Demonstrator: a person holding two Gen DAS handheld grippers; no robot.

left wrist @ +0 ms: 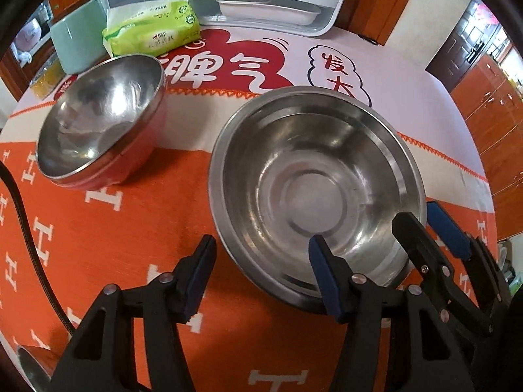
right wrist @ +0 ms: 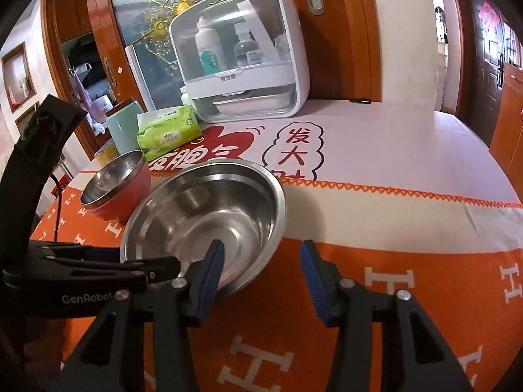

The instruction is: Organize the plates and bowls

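— Where do we have the bowls?

— We see the large steel bowl [left wrist: 315, 192] sitting upright on the orange part of the tablecloth [left wrist: 108, 238], near us. The smaller red-sided bowl [left wrist: 101, 121] is to its left and a little farther off, close beside it; we cannot tell whether the two touch. It looks tilted in the left wrist view, though the lens may be bending it.

— And our grippers?

— Our left gripper [left wrist: 263, 272] has its fingers spread wide. The near rim of the large bowl lies between them, one finger outside it to the left and the other [left wrist: 322, 272] over the bowl's inside. We cannot tell whether either pad touches the metal. Our right gripper [right wrist: 261, 269] is spread as well, holding nothing; its left finger [right wrist: 209, 274] stands at the bowl's near right rim and the other one over bare cloth.

— What sits at the far end?

— A white dish cabinet [right wrist: 248, 65] with a clear cover, bottles inside and a white tray below. Left of it lie a green tissue pack [left wrist: 152, 29] and a pale green mug [left wrist: 78, 39].
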